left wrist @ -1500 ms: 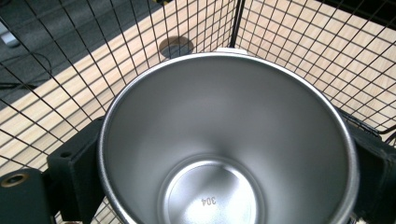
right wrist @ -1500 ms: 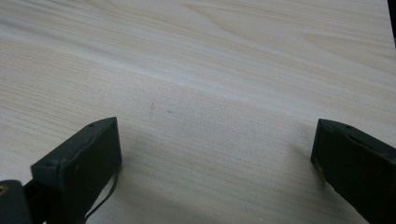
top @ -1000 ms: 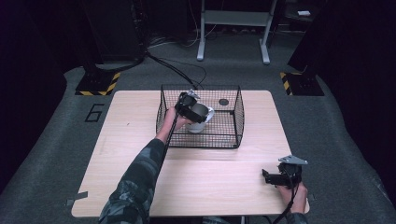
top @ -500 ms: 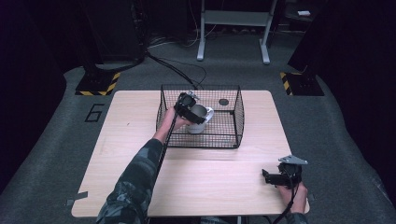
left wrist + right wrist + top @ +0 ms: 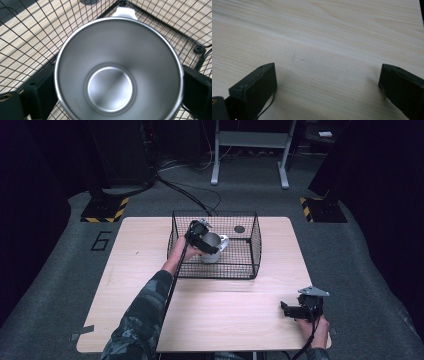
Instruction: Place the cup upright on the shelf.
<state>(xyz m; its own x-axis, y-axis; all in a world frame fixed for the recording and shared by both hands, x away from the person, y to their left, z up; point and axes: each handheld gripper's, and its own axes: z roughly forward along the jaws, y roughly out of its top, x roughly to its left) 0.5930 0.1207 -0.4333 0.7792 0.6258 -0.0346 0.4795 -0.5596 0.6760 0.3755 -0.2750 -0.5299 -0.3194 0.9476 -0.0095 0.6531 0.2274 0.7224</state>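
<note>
- Two black jaws of the left gripper (image 5: 204, 241) are standing one on each side of a steel cup (image 5: 117, 72), seen from straight above in the left gripper view; whether they are pressing its wall or just flanking it, I cannot tell.
- The steel cup is sitting upright between those jaws, mouth open toward the camera, its inside bare and shiny.
- Just beyond the cup's far rim, a small white tab (image 5: 124, 12) is sticking out from it.
- Around and under the gripper, the wire basket (image 5: 252, 251) is enclosing the cup (image 5: 212, 251), with the wooden table (image 5: 140, 265) showing through its mesh.
- Farther off in the basket, past the cup, a small dark round thing (image 5: 239, 229) is lying on the basket floor.
- Well apart from all this, the right gripper (image 5: 292, 310) is resting low over the table's near right corner, its jaws standing wide apart with bare wood (image 5: 329, 50) between them.
</note>
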